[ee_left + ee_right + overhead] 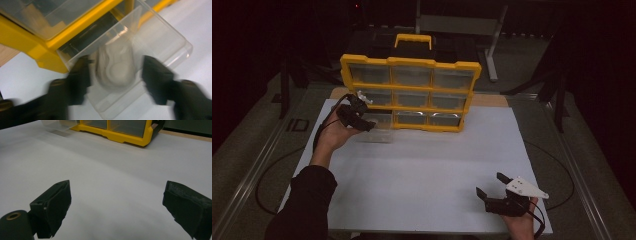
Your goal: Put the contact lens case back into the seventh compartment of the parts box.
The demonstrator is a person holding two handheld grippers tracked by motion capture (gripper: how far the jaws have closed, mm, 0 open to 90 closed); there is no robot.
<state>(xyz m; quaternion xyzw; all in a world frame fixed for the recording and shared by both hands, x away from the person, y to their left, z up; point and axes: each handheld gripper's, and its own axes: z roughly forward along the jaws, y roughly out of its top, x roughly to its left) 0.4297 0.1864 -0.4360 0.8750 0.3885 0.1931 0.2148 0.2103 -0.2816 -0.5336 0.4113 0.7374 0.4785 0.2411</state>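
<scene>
Now the left gripper (115, 75) stands released around a white part (116, 68) in the clear drawer (160, 42) pulled from the yellow organizer (409, 92); a careless withdrawal could knock the drawer. The right gripper (494, 192) rests released, well apart.

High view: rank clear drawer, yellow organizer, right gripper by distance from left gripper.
From the left gripper:
1. Clear drawer, right at its jaws, pulled out at the organizer's lower left.
2. Yellow organizer, just behind.
3. Right gripper, near right corner.
</scene>
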